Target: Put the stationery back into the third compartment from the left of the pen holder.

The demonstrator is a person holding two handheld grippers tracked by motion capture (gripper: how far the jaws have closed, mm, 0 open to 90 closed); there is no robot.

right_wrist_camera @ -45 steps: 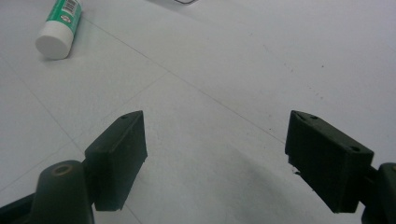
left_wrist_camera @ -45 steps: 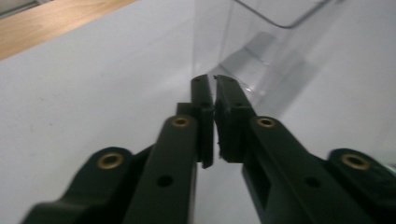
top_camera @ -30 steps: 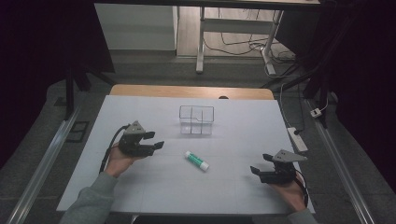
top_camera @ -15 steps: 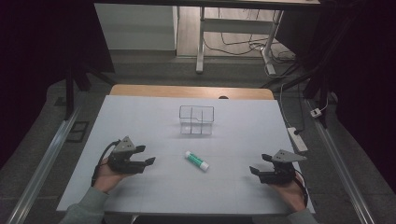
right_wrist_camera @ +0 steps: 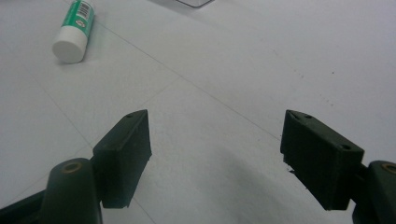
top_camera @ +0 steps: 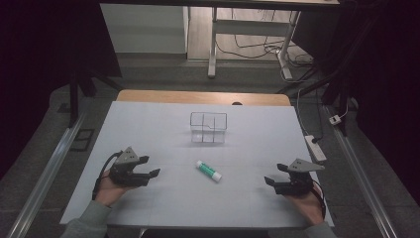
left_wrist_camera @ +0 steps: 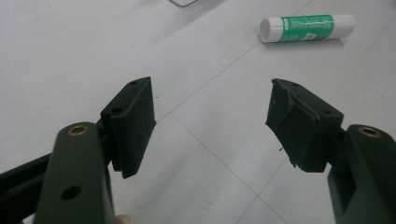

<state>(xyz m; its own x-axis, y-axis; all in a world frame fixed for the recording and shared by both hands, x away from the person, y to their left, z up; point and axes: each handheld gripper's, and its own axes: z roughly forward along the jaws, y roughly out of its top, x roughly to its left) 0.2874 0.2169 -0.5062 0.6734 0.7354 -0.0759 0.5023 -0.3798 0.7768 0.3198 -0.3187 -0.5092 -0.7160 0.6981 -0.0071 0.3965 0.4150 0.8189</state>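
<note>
Glue stick (top_camera: pixel 208 170) flat on table (top_camera: pixel 148 129), between left gripper (top_camera: pixel 148 167) and right gripper (top_camera: pixel 273 174), apart from both. Left jaws wide, just been opening, nothing between. Right jaws wide, bare. Clear box (top_camera: pixel 208 127) beyond, cut off in gripper views.

light: bright table (top_camera: pixel 163 124), dark surround | shadows: soft | focus: near jaws blurred

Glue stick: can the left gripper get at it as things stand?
Probably yes. The glue stick lies flat on bare table, apart from the clear box. The left gripper, jaws open and just widened with nothing between them, faces it with nothing in the way.
</note>
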